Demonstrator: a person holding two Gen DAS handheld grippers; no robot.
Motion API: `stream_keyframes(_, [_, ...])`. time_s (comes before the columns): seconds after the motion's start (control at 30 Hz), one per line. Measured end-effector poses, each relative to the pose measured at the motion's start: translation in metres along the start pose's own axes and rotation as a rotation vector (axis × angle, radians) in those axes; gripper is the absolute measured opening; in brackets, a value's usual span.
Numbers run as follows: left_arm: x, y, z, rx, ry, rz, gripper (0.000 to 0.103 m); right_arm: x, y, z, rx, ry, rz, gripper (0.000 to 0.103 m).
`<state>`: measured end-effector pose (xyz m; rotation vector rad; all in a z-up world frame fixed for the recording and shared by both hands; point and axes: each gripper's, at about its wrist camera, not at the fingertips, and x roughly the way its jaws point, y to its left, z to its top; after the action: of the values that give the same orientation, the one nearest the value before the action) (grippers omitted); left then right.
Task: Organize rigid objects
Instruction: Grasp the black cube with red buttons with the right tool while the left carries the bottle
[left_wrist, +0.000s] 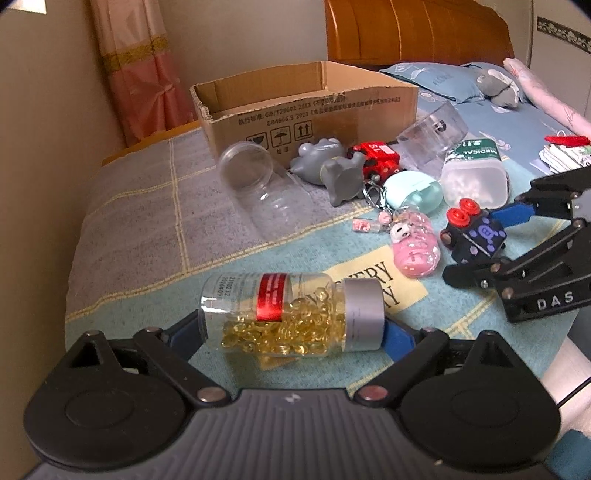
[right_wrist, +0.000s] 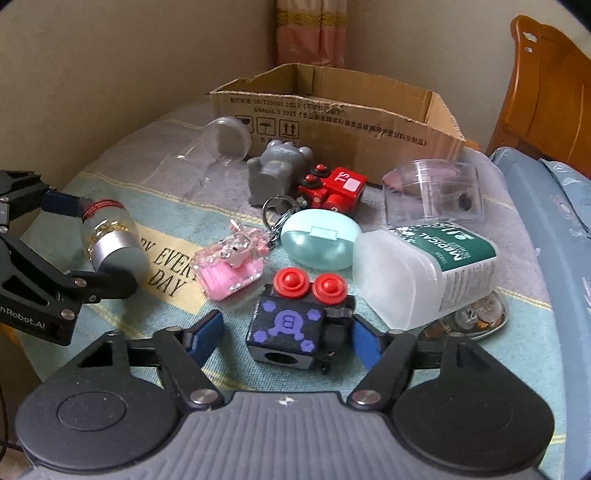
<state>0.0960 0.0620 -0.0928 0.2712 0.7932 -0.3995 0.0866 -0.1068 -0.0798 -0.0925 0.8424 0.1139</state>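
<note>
Right between the blue fingers of the left gripper lay the pill bottle on its side – one finger touched its glass bottom, the other its silver cap, so the claw was closed on it. The right gripper was open around the black cube toy, with a gap on the left side. Behind them sat the pink keychain, the mint case and the white jar. The cardboard box stood open at the back – the bed cover near the bottle was bare.
</note>
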Motion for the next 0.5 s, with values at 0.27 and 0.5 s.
stream_keyframes(0.27, [-0.008, -0.001, 0.004, -0.010, 0.029, 0.006, 0.094, -0.006, -0.002, -0.001, -0.010, 0.016, -0.011, 0.056])
stream_keyframes(0.5, [-0.026, -0.005, 0.015, 0.007, 0.027, 0.015, 0.093, -0.030, -0.001, 0.000, -0.074, -0.005, 0.025, 0.056])
